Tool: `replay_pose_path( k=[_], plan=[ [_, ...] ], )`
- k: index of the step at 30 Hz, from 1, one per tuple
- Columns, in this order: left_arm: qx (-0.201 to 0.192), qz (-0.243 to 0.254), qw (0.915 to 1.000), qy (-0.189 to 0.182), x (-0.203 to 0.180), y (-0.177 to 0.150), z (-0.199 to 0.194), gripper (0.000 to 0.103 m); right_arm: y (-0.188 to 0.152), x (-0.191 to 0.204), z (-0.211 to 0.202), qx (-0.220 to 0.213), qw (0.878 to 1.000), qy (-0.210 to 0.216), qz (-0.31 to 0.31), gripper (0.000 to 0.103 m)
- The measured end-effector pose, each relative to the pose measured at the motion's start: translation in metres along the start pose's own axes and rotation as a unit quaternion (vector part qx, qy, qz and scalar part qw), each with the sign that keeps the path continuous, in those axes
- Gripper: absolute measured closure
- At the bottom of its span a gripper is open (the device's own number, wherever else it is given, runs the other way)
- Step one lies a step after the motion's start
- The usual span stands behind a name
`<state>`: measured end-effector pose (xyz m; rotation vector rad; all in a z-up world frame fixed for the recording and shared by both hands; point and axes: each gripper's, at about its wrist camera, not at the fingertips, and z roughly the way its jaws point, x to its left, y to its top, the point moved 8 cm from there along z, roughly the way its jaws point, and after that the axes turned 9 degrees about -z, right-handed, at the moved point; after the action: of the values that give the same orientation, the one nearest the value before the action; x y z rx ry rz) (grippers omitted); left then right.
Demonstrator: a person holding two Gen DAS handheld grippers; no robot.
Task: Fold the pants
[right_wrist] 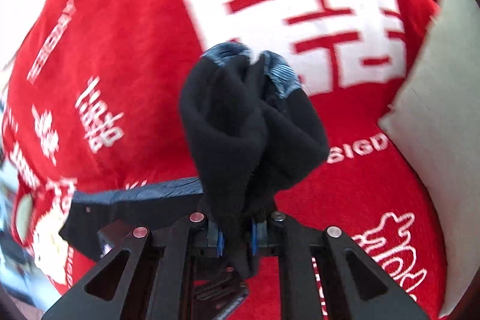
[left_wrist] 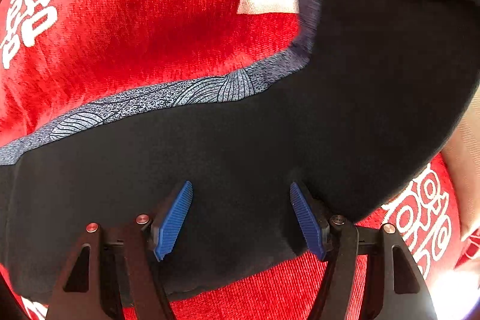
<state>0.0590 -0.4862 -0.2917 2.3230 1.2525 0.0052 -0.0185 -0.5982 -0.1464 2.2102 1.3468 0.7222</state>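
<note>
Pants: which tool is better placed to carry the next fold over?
Right. The right tool is shut on a bunched part of the pants, lifted off the red cloth. The left tool is open over flat fabric, gripping nothing.

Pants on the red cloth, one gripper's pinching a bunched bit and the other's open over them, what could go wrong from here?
1. The right gripper clamps a bunched wad of the black pants, so the fold may come out lumpy or catch extra layers.
2. The left gripper hangs open over flat fabric, pinning nothing; a pull could drag the pants across the red cloth.
</note>
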Motion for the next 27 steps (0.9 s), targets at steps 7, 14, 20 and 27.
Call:
replay_pose_path(
  k=[7, 14, 20, 27],
  plan=[
    [0.039, -0.073, 0.9965, 0.013, 0.088, 0.019, -0.051, 0.035, 0.001, 0.061, 0.015, 0.018, 0.997, -0.013, -0.072, 0.09],
    [0.038, -0.133, 0.9859, 0.094, 0.226, 0.021, -0.085, 0.035, -0.03, 0.139, 0.068, 0.068, 0.981, -0.049, -0.174, 0.09],
    [0.053, -0.16, 0.9773, 0.128, 0.284, 0.0, -0.082, 0.035, -0.09, 0.195, 0.127, 0.116, 0.938, -0.13, -0.301, 0.081],
    [0.06, -0.155, 0.9804, 0.106, 0.296, -0.005, -0.083, 0.022, -0.127, 0.224, 0.112, 0.106, 0.901, -0.151, -0.392, 0.059]
  ],
)
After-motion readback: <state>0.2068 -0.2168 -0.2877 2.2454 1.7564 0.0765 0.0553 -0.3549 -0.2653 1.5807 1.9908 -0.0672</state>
